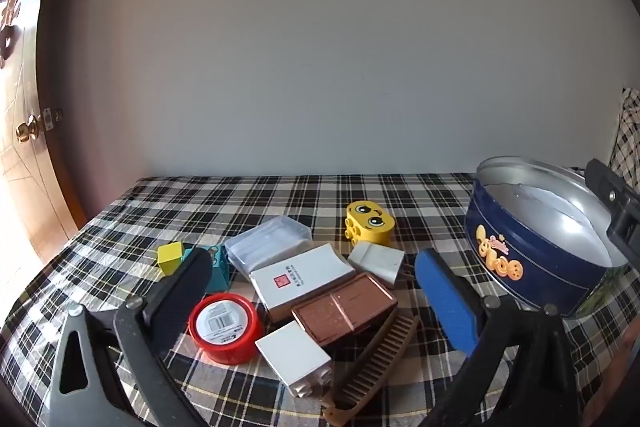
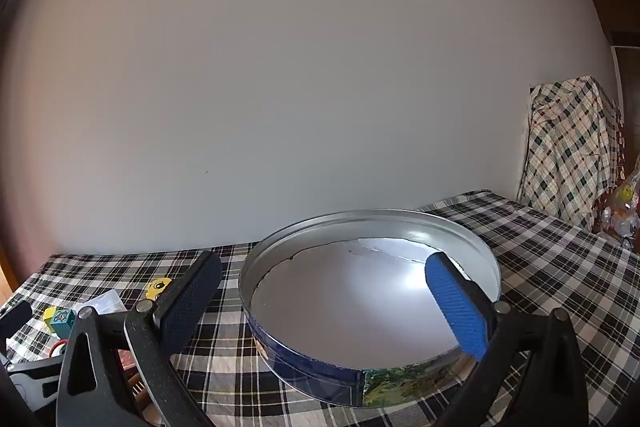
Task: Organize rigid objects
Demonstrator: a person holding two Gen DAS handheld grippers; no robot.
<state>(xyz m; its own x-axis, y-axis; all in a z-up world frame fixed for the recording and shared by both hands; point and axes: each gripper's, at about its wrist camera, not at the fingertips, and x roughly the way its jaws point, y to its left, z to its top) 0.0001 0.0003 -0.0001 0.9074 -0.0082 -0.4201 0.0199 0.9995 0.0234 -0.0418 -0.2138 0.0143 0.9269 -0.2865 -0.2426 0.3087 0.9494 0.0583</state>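
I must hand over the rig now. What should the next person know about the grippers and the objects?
Left gripper: open, holds nothing, above the pile.
Right gripper: open, holds nothing, over the tin.
Round blue tin: on the checked cloth, nothing inside.
Pile beside it: red tub, brown box, comb, yellow face block, white boxes.
Done: nothing placed yet.
Left: probably everything goes into the tin.

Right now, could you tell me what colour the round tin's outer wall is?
Dark blue, seen best in the left wrist view: round tin.

Both grippers (image 1: 316,279) (image 2: 324,291): black frames, silver rivets, one blue pad ea.
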